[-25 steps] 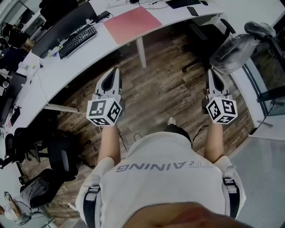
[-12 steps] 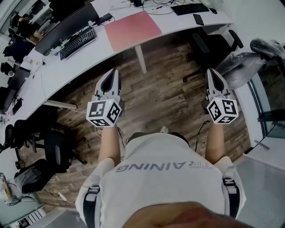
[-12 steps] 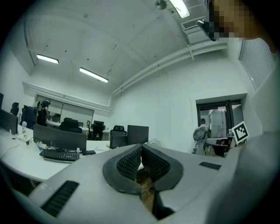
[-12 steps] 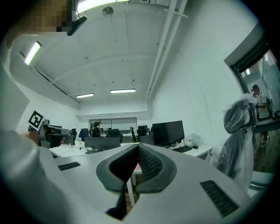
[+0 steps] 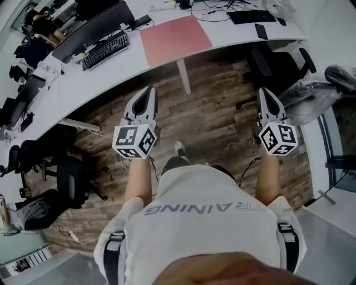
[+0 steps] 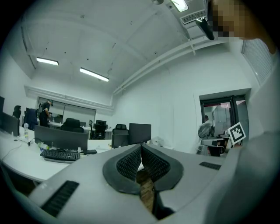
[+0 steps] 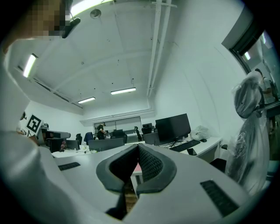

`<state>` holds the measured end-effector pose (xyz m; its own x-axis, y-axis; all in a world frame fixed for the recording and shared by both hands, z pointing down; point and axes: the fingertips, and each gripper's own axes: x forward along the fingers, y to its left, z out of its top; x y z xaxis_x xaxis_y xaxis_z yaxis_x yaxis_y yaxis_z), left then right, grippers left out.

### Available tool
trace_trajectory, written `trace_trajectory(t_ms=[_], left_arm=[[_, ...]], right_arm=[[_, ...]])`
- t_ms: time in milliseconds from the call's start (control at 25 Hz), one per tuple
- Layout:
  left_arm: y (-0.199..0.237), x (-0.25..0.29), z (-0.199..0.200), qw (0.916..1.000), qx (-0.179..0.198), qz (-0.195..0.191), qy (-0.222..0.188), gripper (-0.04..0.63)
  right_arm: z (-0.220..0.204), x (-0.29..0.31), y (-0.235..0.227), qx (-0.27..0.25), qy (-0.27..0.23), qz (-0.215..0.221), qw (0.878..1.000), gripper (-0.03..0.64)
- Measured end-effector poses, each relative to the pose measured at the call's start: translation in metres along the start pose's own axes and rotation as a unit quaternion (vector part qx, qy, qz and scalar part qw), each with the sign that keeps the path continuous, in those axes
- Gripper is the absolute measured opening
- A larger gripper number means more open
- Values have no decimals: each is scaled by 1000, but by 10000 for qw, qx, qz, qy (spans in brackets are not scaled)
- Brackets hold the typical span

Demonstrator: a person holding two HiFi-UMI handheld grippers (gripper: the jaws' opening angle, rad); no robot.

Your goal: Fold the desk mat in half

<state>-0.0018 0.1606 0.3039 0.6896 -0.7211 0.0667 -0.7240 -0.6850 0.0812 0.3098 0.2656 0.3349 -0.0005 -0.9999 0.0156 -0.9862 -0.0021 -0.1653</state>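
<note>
Left gripper (image 5: 148, 93): jaws together, ribbed pads meeting at tip, nothing between (only floor shows through gap lower down). Right gripper (image 5: 266, 94): jaws likewise closed, empty. Both held level over wood floor (image 5: 214, 119), well apart, pointing toward white desk (image 5: 83, 83). Pink desk mat (image 5: 175, 38) lies flat and unfolded on desk ahead, at near edge, well apart from both grippers. Black keyboard (image 5: 105, 50) left of mat, second keyboard (image 5: 251, 16) to right. Black office chair (image 5: 275, 61) near right gripper.
</note>
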Motion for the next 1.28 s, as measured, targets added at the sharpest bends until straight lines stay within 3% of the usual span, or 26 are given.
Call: trace_trajectory(t_ms=[480,800,1280], left_arm=[[55,76,-4,9994,-213,-257,120,32],[119,133,3,9986,-261,-428,197,32],[237,169,-4,9986,-375,-253,286,32]], right_arm=[[3,73,-10,-122,36,-294,9995,23],[9,149,7,-189,-61,-504,9985,23],[-6,266,59,-180,102,-381,9991,23]])
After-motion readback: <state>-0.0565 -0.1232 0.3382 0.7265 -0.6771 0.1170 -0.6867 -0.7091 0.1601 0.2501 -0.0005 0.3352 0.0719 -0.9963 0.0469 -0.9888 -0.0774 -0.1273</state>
